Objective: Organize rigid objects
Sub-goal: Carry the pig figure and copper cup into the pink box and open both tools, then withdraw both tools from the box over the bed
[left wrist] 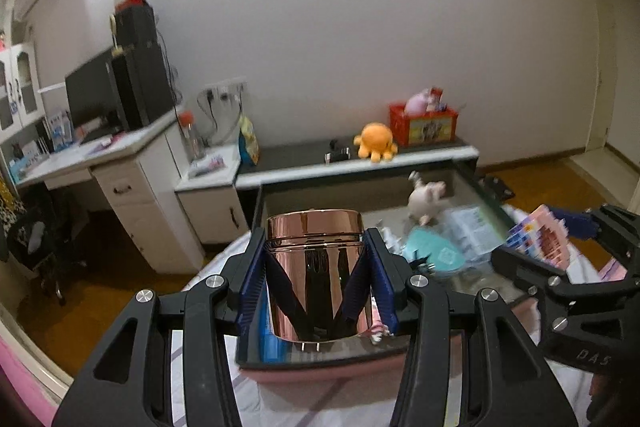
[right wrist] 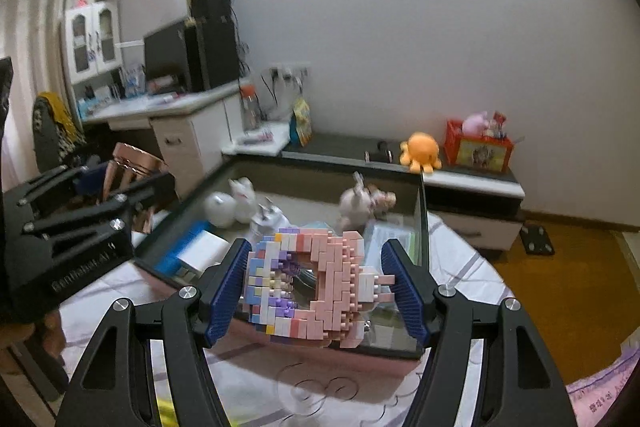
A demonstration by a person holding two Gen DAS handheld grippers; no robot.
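My left gripper (left wrist: 316, 239) is shut on a shiny rose-gold lidded jar (left wrist: 316, 275), gripped upright by its sides between the blue pads. It hangs over the near end of a glass-walled box (left wrist: 320, 357) that lies on a bed. My right gripper (right wrist: 315, 245) is shut on a pastel pink, purple and blue brick-built model (right wrist: 332, 283), also above the box's near rim (right wrist: 384, 351). Each wrist view shows the other gripper: the right gripper (left wrist: 560, 251) with the model (left wrist: 536, 239), the left gripper (right wrist: 120, 183) with the jar (right wrist: 132, 163).
Inside the box lie a pale pig toy (right wrist: 362, 201), white rabbit figures (right wrist: 242, 199), a blue and white carton (right wrist: 196, 247) and papers. Behind it a low cabinet carries an orange octopus plush (left wrist: 376, 141) and a red crate (left wrist: 424, 123). A desk with a monitor (left wrist: 96, 95) stands left.
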